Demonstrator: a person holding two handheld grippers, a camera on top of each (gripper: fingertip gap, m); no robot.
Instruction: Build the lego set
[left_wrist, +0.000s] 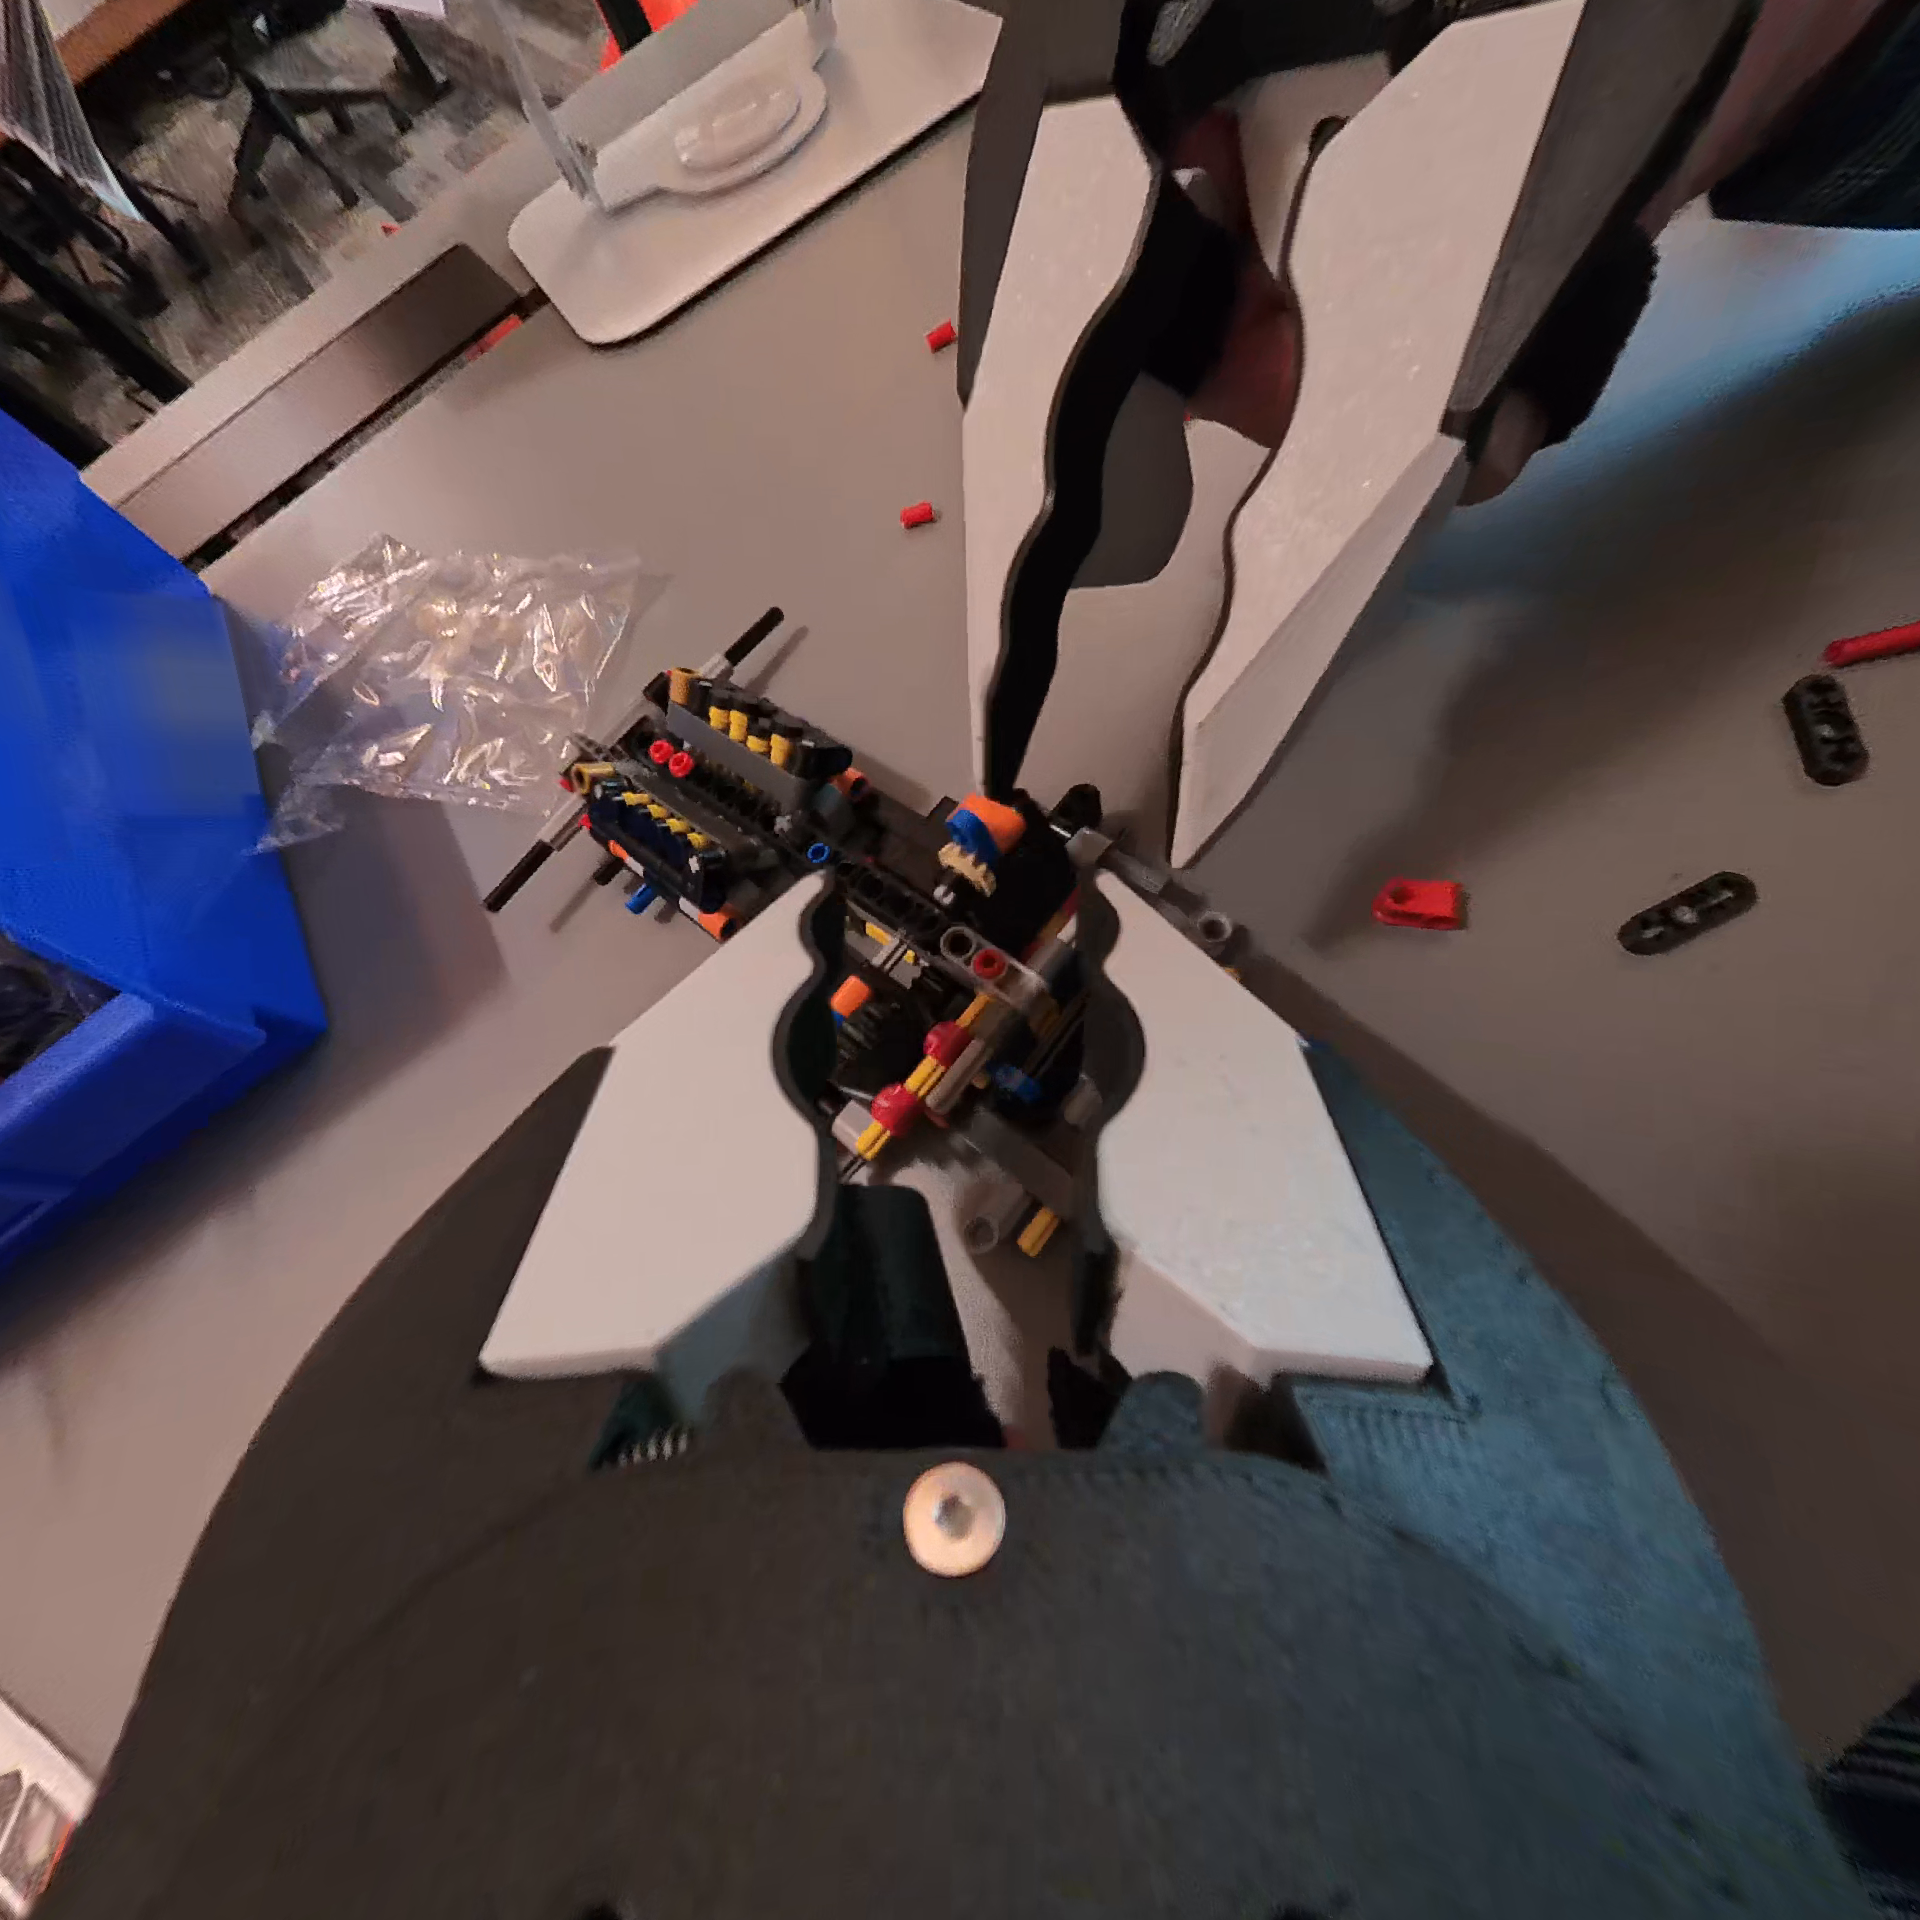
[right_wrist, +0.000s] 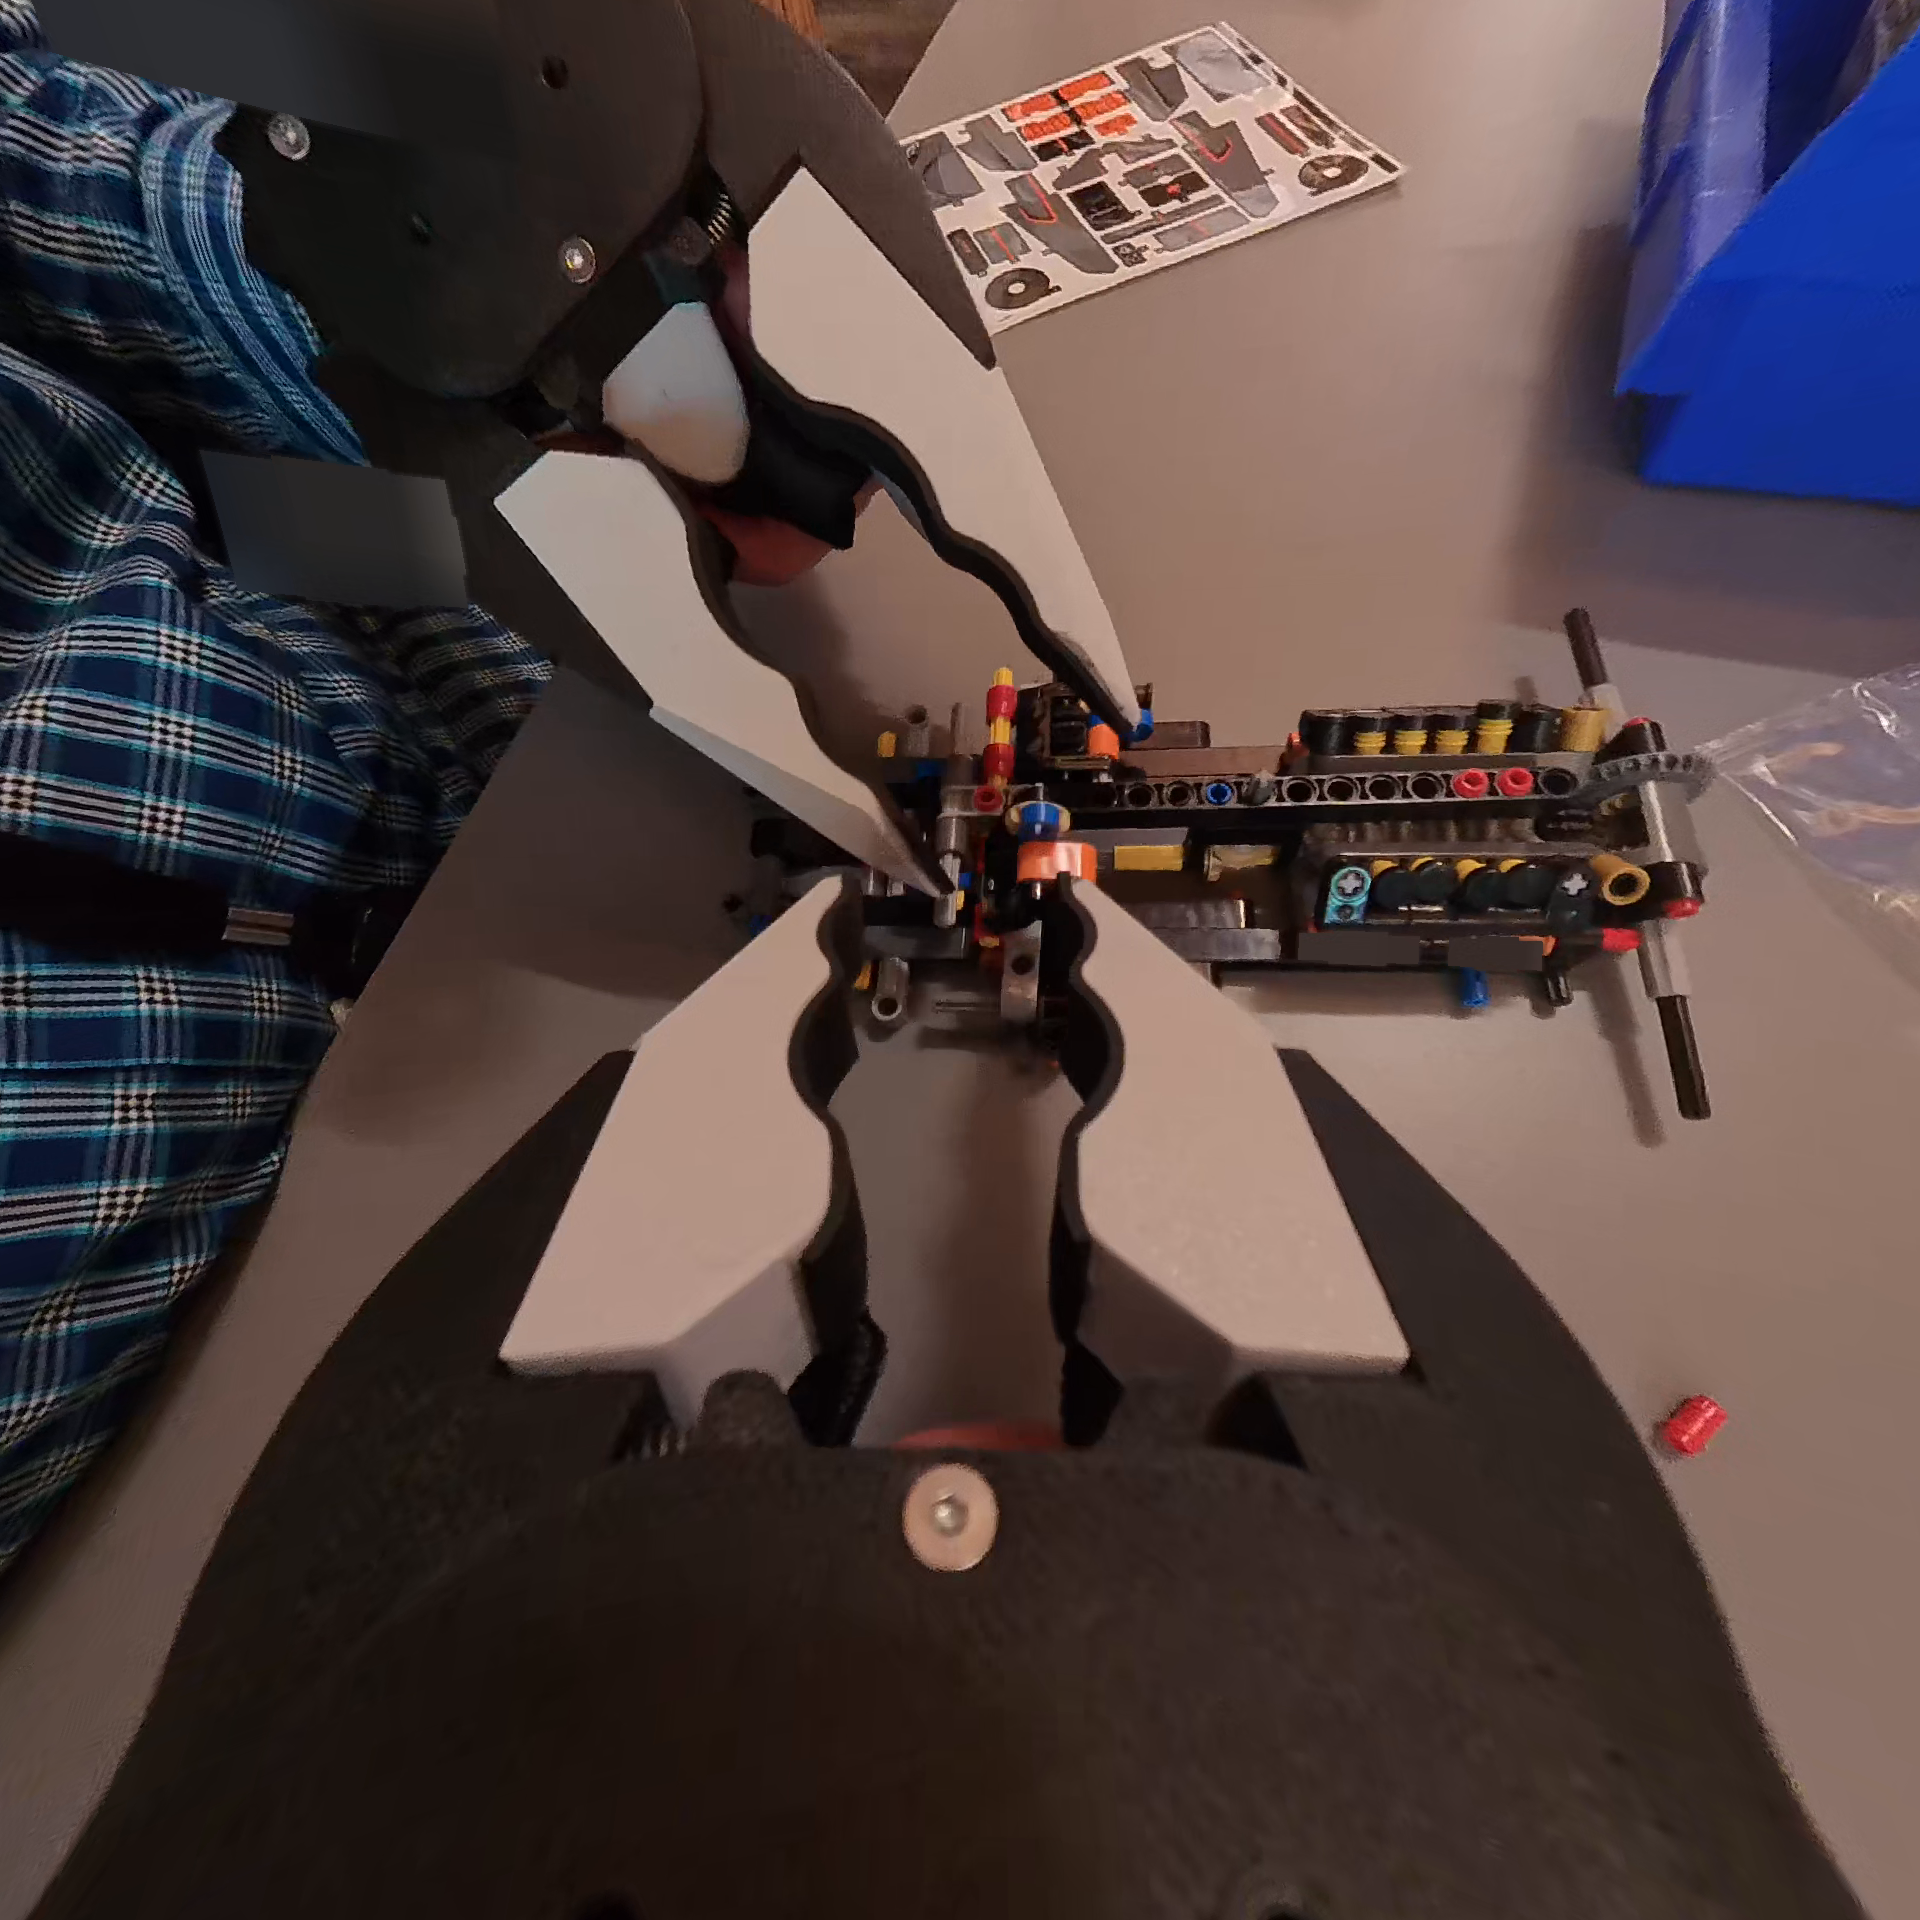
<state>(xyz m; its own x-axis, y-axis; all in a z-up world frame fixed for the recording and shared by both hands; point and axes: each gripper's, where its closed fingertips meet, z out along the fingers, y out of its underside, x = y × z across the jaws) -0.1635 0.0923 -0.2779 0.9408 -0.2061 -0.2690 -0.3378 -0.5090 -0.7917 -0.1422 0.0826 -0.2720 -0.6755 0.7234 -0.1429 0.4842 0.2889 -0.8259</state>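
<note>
- The lego model (right_wrist: 1351, 831) is hard plastic with a light gloss.
- The table (left_wrist: 727, 447) is smooth, matt grey.
- The bag (left_wrist: 447, 675) is clear, crinkled, shiny film.
- The sticker sheet (right_wrist: 1143, 166) is glossy paper.
- The sleeve (right_wrist: 135, 727) is checked woven cloth.

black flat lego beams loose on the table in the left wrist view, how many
2. One black flat lego beam lies near the right edge, below a red stick; the other sits lower, right of a red flat piece. More may be hidden behind the tongs.
</note>
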